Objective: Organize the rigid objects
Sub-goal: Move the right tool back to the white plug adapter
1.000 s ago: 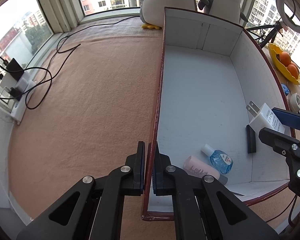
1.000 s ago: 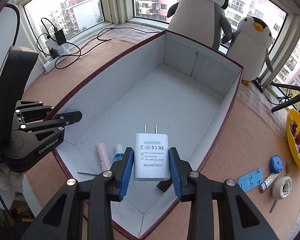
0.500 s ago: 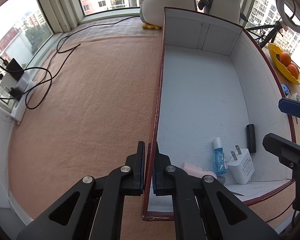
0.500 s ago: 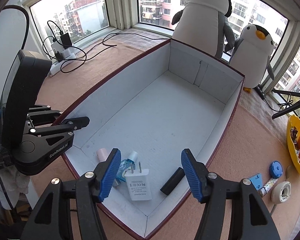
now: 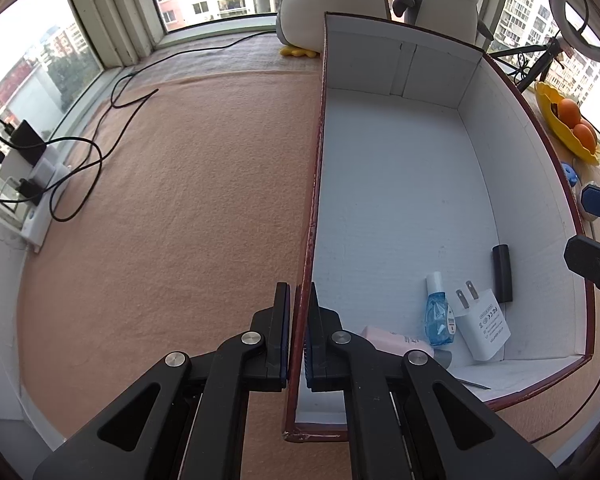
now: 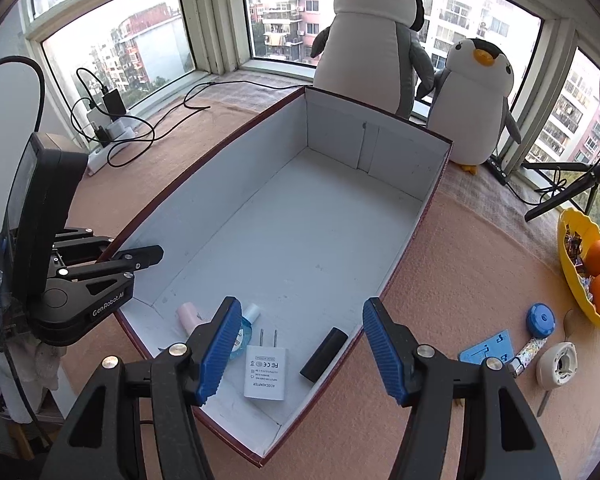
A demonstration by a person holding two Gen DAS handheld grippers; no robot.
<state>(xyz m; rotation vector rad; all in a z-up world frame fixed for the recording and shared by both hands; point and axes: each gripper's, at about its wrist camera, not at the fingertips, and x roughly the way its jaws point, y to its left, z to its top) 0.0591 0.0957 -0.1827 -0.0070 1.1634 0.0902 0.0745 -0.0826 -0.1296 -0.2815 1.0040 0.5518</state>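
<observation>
Adapter [image 6: 265, 373] flat in box [image 6: 404, 258], below open right gripper [image 6: 300, 354], seemingly untouched.

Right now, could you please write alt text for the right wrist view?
The open right claw hovers over a white-lined box holding a white charger, black bar, blue bottle and pink tube; the left claw clamps the box wall.

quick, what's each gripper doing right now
left gripper: shut on the box wall.
right gripper: open, holding nothing; white charger lies in the box below.
</observation>
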